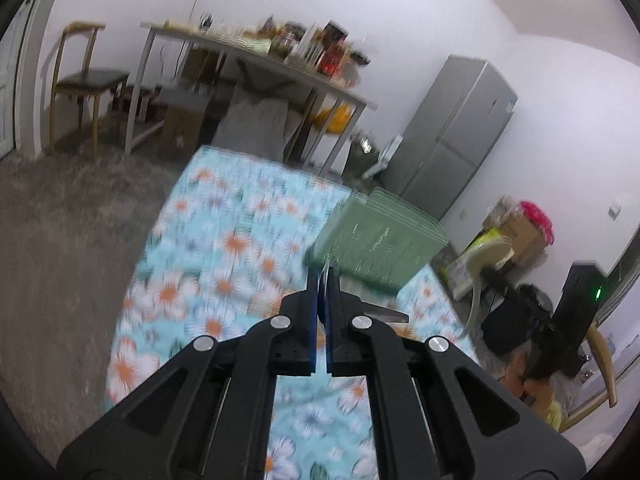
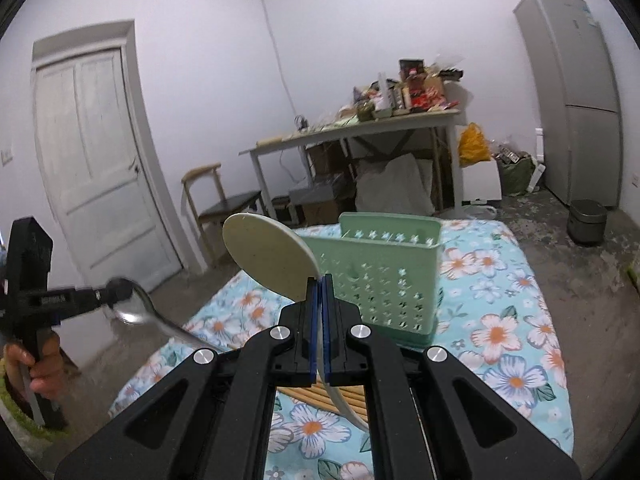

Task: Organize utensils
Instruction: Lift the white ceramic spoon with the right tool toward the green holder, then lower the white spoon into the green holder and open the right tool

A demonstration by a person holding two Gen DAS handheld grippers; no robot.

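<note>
My left gripper (image 1: 323,277) is shut on a metal spoon (image 1: 382,314), whose flat handle end sticks out to the right above the floral tablecloth (image 1: 224,240). The right wrist view shows that gripper (image 2: 110,294) at far left, with the spoon's shiny bowl (image 2: 132,312) at its tips. My right gripper (image 2: 320,280) is shut on a cream flat spoon (image 2: 272,256); its round head points up-left and its handle curves down below the jaws. A green perforated utensil holder (image 2: 384,280) stands upright just behind it, also blurred in the left wrist view (image 1: 376,248). Wooden chopsticks (image 2: 320,396) lie on the cloth beneath.
A person's hand (image 2: 40,364) grips the left tool. Beyond the cloth-covered table (image 2: 500,320) are a cluttered white table (image 2: 360,128), a wooden chair (image 2: 224,200), a door (image 2: 92,160), a grey fridge (image 2: 576,96) and a small bin (image 2: 588,220) on the concrete floor.
</note>
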